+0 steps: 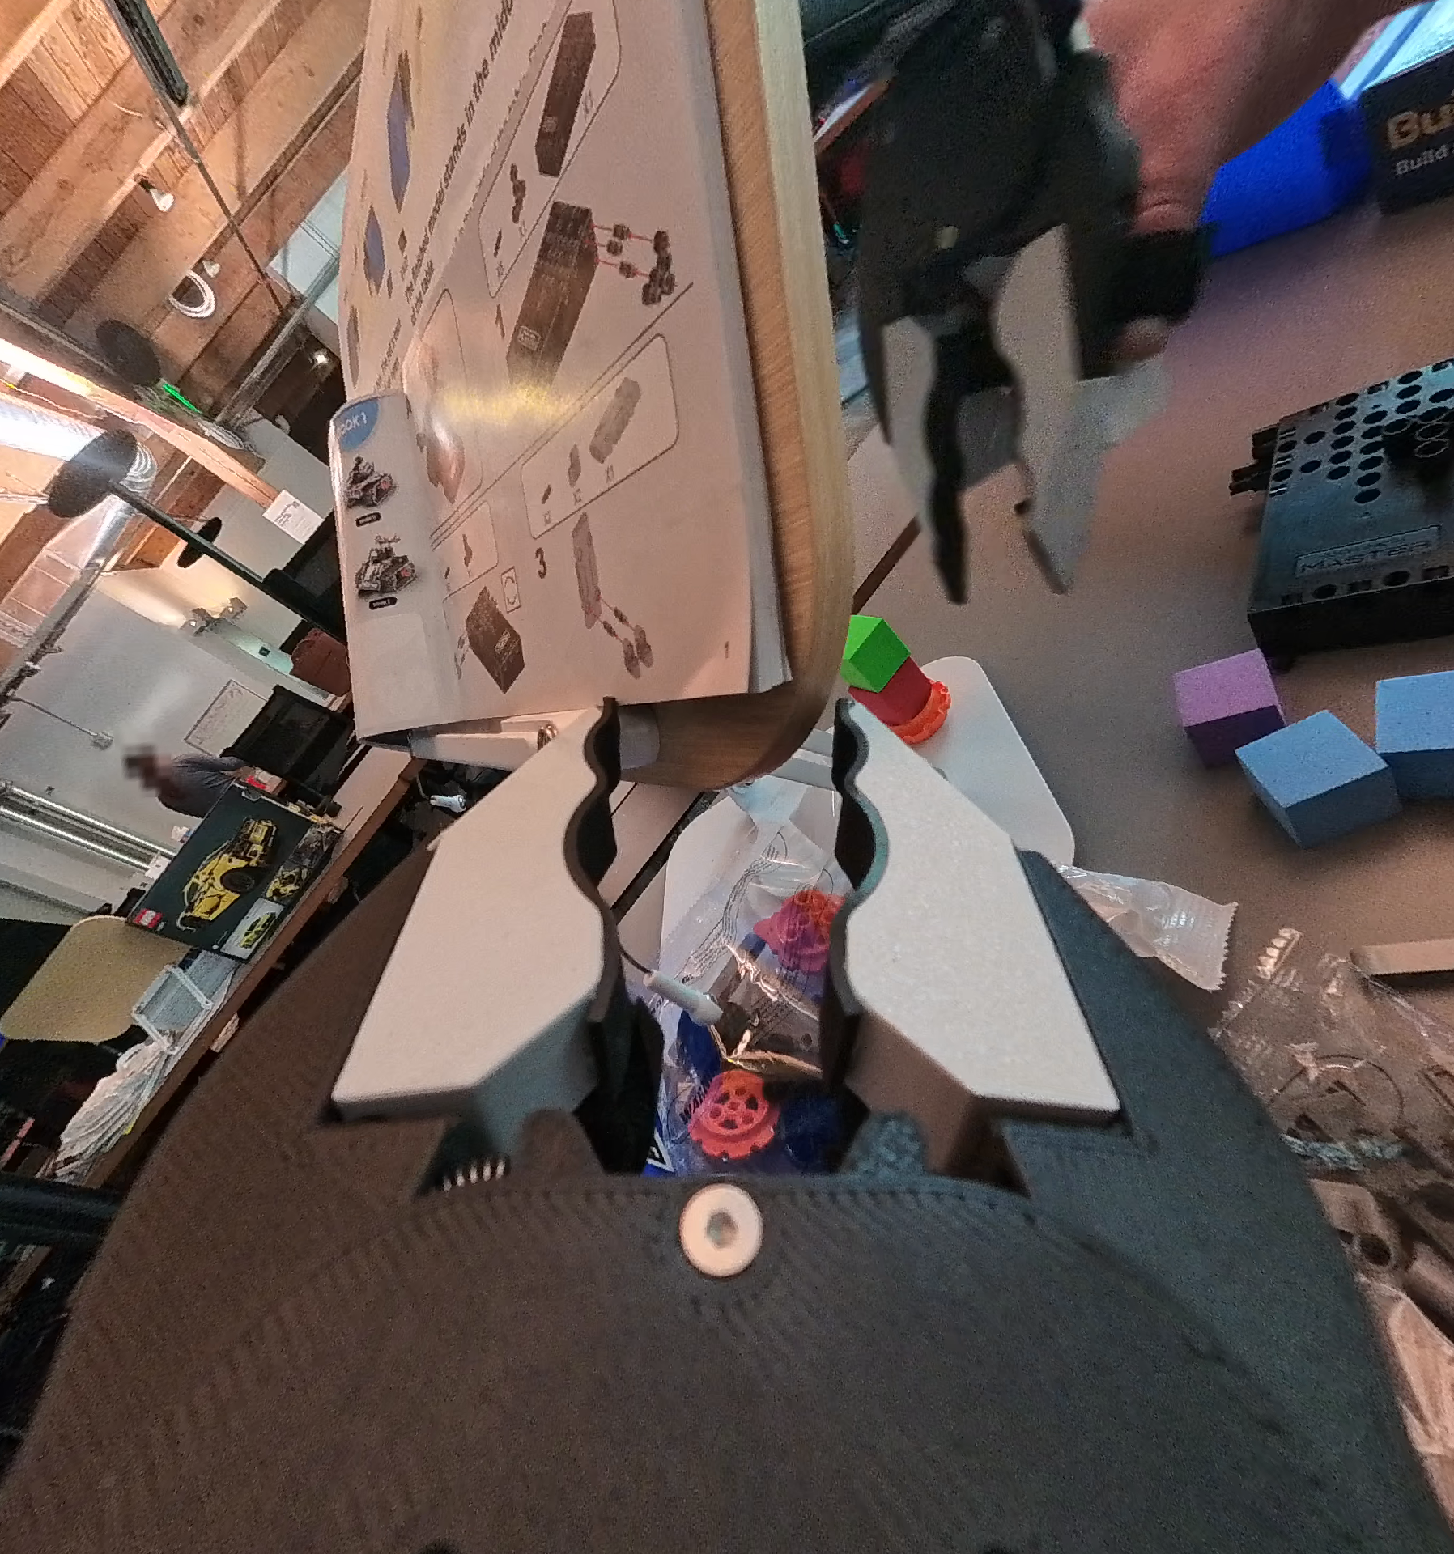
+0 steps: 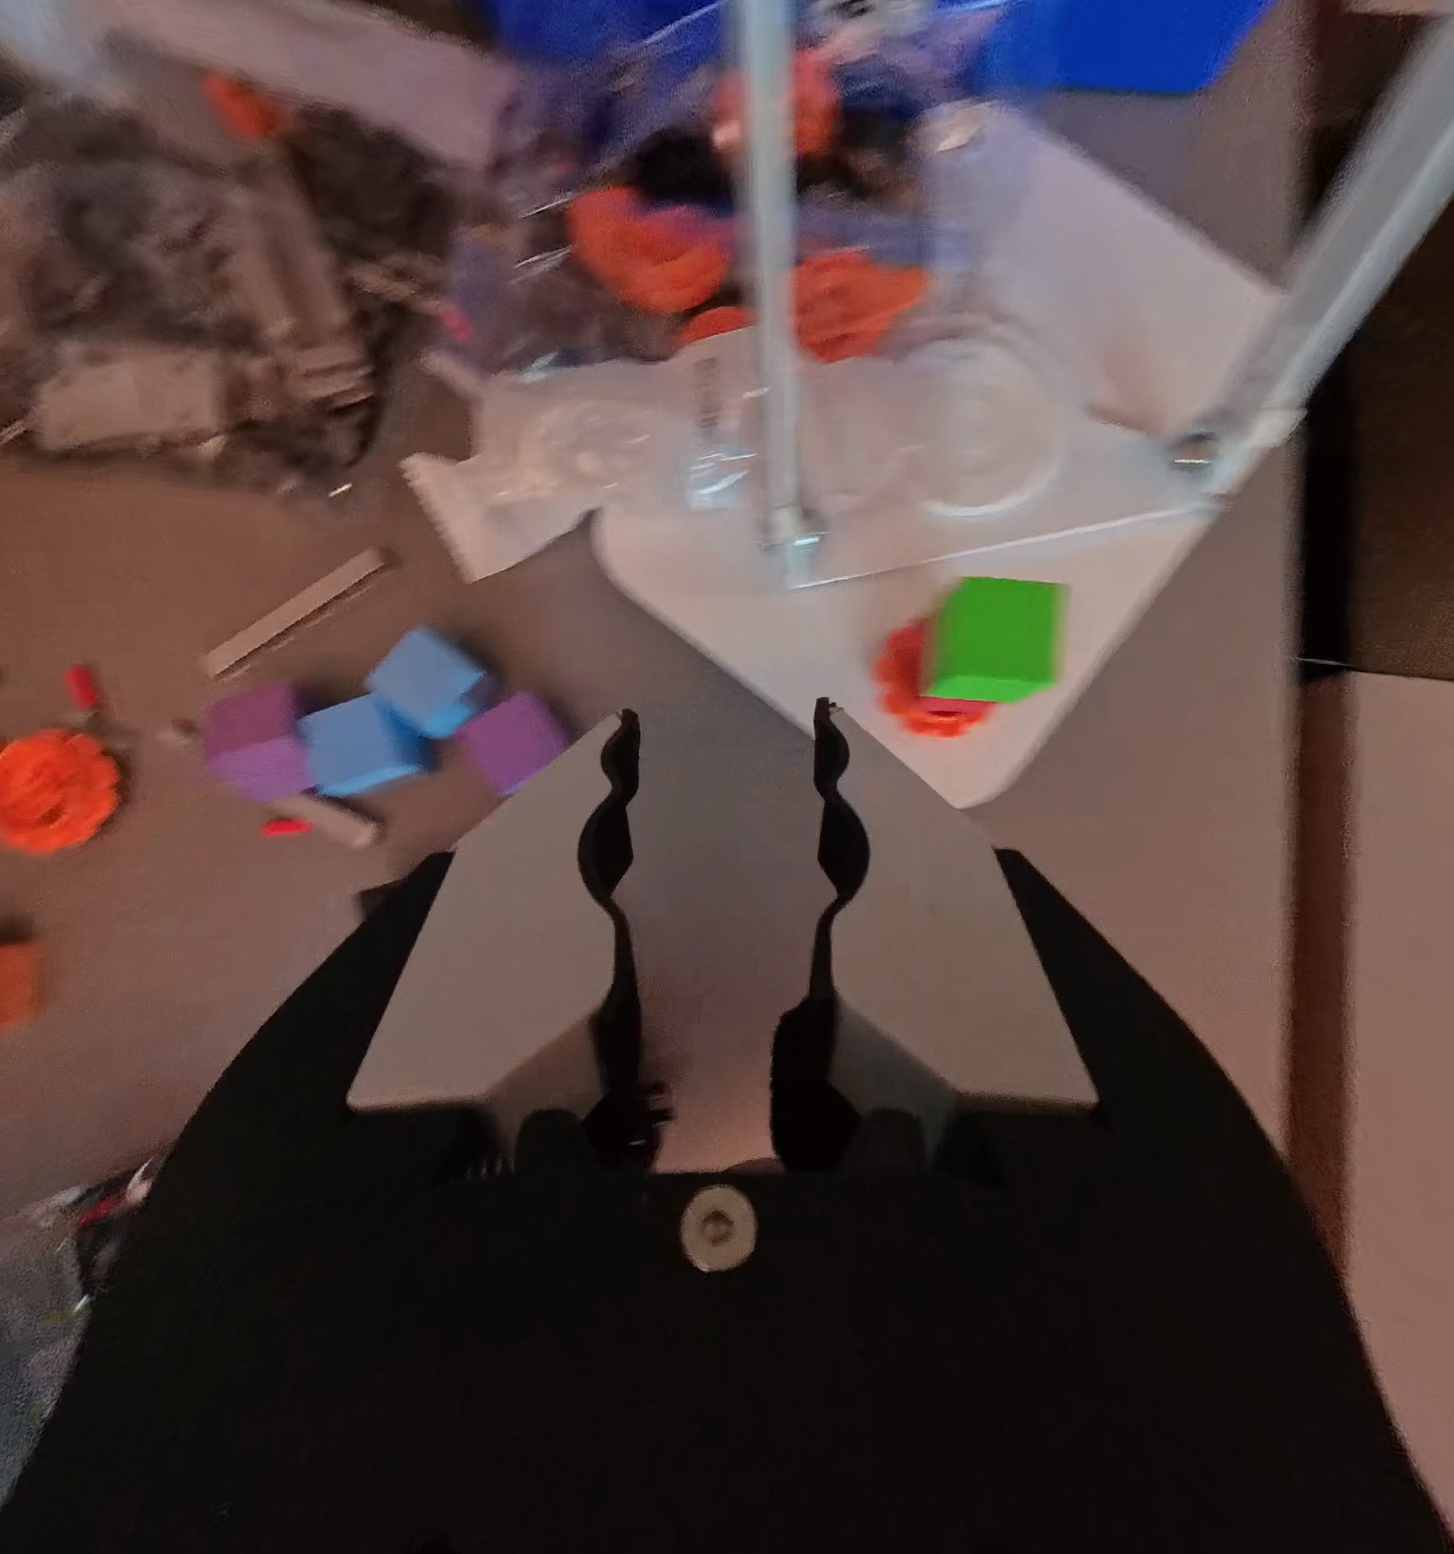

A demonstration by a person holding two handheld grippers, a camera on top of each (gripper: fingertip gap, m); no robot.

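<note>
An open instruction booklet [image 1: 555, 353] leans on a wooden stand [image 1: 799, 420]. Blue blocks [image 2: 396, 723] and purple blocks [image 2: 257, 740] lie on the table [image 2: 160, 967], near an orange gear [image 2: 42, 790].

Your left wrist view is sharp nearby, with warm glare across the instruction booklet [image 1: 555, 353] and bright ceiling strip lights at left. Your right wrist view is dim and motion-blurred, especially the bagged parts [image 2: 690, 244]; edges bend fisheye-style.

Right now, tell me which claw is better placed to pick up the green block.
Probably the right claw: it is open, empty, and the green block lies just beyond its tips, to the right. The left claw is also open, but the wooden board crowds its tips.
</note>
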